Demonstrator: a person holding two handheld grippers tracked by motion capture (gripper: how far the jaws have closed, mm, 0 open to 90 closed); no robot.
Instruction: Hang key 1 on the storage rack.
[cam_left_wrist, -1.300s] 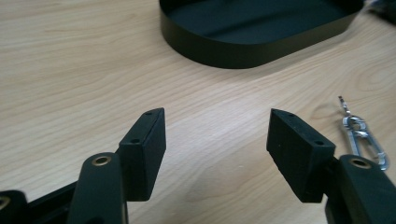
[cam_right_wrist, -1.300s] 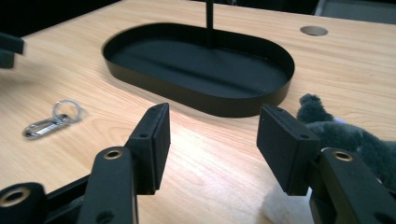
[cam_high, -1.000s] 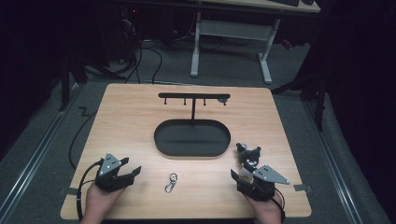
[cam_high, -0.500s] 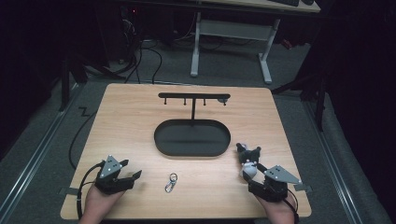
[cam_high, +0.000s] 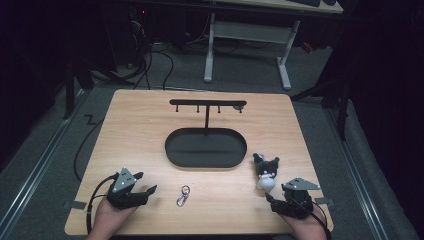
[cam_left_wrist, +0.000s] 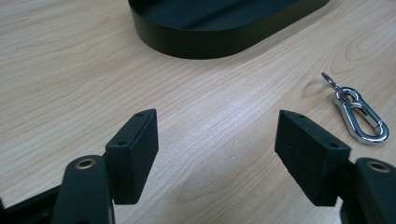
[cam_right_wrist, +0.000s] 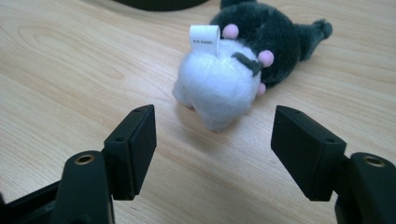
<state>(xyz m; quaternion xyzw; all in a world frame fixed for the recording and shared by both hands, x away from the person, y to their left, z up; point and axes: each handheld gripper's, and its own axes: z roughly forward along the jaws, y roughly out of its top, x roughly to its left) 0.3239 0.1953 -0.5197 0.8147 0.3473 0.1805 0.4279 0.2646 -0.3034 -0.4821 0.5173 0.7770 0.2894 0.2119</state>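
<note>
High view: left gripper (cam_high: 148, 190) near the table's (cam_high: 130, 130) front left, clip (cam_high: 183, 195) to its right; right gripper (cam_high: 270, 199) at front right, plush (cam_high: 265, 171) just beyond it, beside the tray (cam_high: 172, 150).
Left gripper view: jaws apart, just been opening, nothing between; clip (cam_left_wrist: 358, 115) right of them, untouched.
Right gripper view: jaws apart, just been opening; plush (cam_right_wrist: 233, 74) lies ahead, clear of both pads.

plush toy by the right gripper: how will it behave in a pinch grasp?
The plush toy looks fluffy, so it will probably compress between the pads and feel light. Lying on its side on the table, it seems unlikely to roll. The right gripper is open just short of it; the fur should not slip much.
</note>
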